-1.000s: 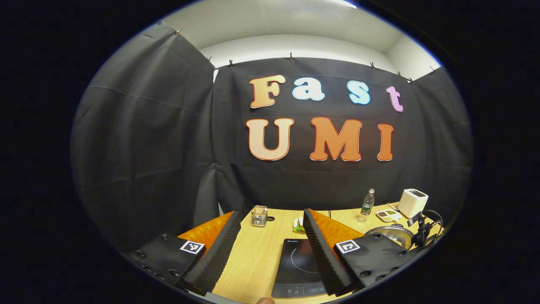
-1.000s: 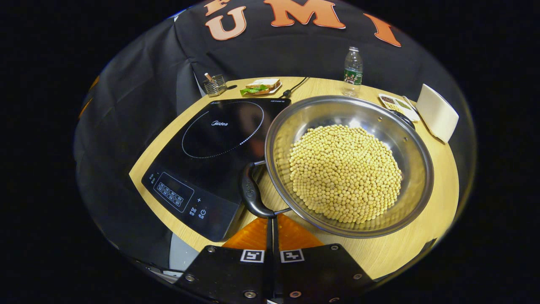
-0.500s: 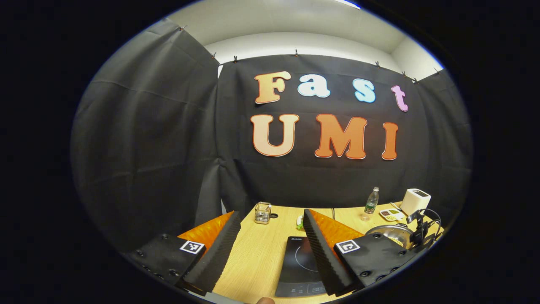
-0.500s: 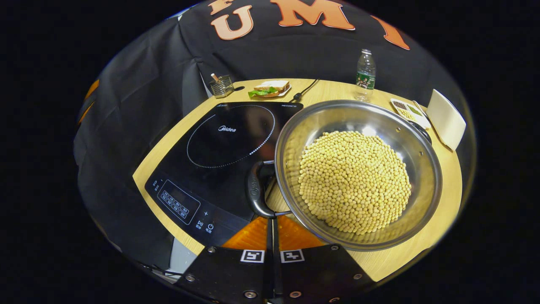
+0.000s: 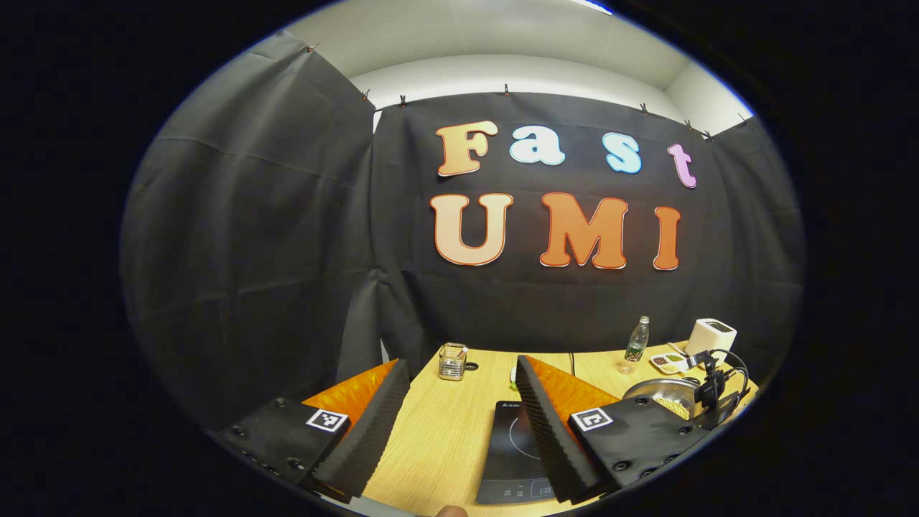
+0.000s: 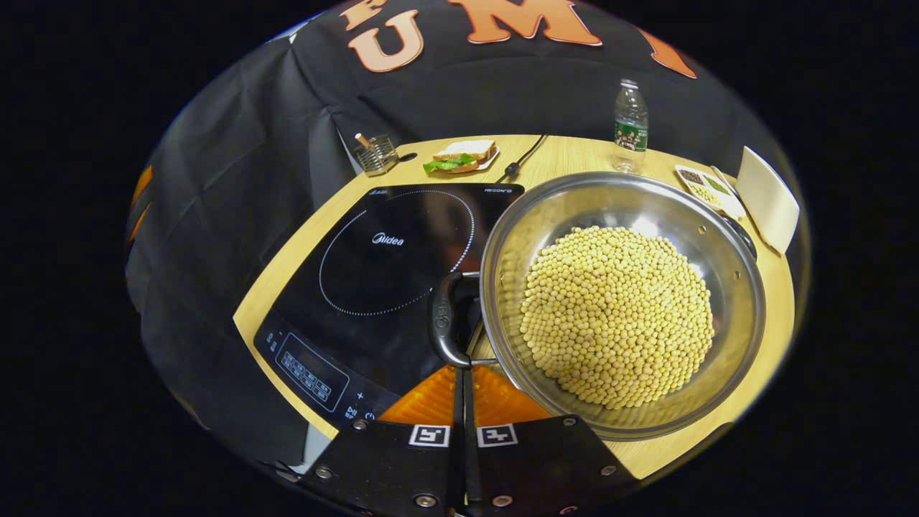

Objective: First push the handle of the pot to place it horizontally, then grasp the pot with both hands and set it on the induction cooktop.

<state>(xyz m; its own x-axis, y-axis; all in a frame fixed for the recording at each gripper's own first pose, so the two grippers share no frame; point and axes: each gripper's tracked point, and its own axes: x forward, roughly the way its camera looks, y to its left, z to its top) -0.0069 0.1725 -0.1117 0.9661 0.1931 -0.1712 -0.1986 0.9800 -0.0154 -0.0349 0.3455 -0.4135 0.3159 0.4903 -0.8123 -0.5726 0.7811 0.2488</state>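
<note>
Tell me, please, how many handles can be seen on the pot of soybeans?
2: one black handle on the near-left rim beside the induction cooktop, the other on the far-right rim, partly hidden.

The left gripper's finger (image 5: 556, 424) is hiding part of the cooktop (image 5: 513, 459); the pot (image 6: 621, 301) is covering the desk (image 6: 747, 402) beneath.

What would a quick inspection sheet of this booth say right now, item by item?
Surface: wooden table, round-edged.
Job's things: pot full of pale beans, beside the induction cooktop, not on it; its black handle overhangs the cooktop's edge.
Clutter: bottle, sandwich plate, wire holder, seasoning tray, white appliance.
Grippers: right tool shut, tips at the handle; left tool open, holding nothing.
Cables: black cord at the cooktop's back.
Surroundings: black cloth walls.
</note>
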